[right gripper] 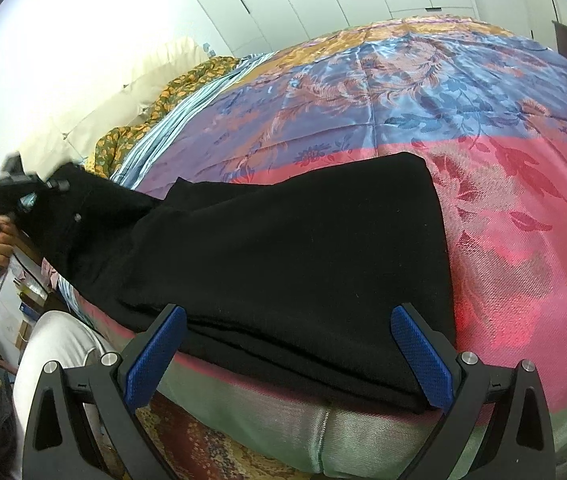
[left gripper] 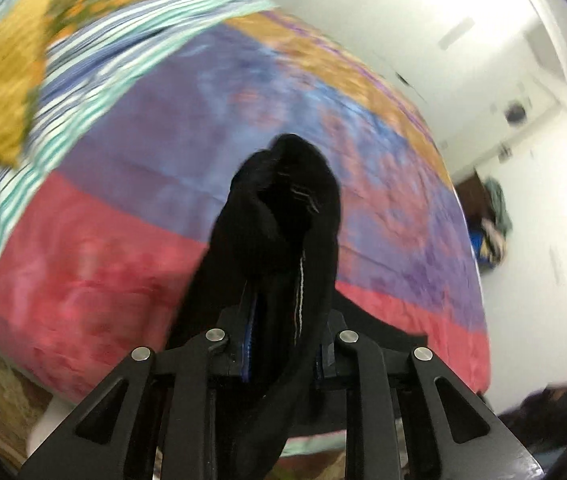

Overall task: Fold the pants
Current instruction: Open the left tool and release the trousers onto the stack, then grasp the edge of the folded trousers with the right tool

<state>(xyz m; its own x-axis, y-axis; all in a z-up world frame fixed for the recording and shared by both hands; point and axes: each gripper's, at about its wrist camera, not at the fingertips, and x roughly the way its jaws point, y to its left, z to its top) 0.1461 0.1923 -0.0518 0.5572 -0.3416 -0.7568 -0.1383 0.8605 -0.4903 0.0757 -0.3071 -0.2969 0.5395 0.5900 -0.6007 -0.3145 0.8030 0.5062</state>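
- black pants (right gripper: 283,256) lie lengthwise on the bed (right gripper: 523,220), looks already halved
- left gripper (left gripper: 283,344) clenched on one end, lifted
- right gripper (right gripper: 287,356) released, cross fold left

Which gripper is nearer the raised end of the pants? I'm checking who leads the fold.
Left. The left gripper is clamped on that end of the pants; the right gripper hovers open at the opposite end.

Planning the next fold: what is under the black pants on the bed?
The black pants lie on the floral bedspread, which shows all around them. The left gripper lifts one end clear. Whatever lies beneath the flat part is covered.
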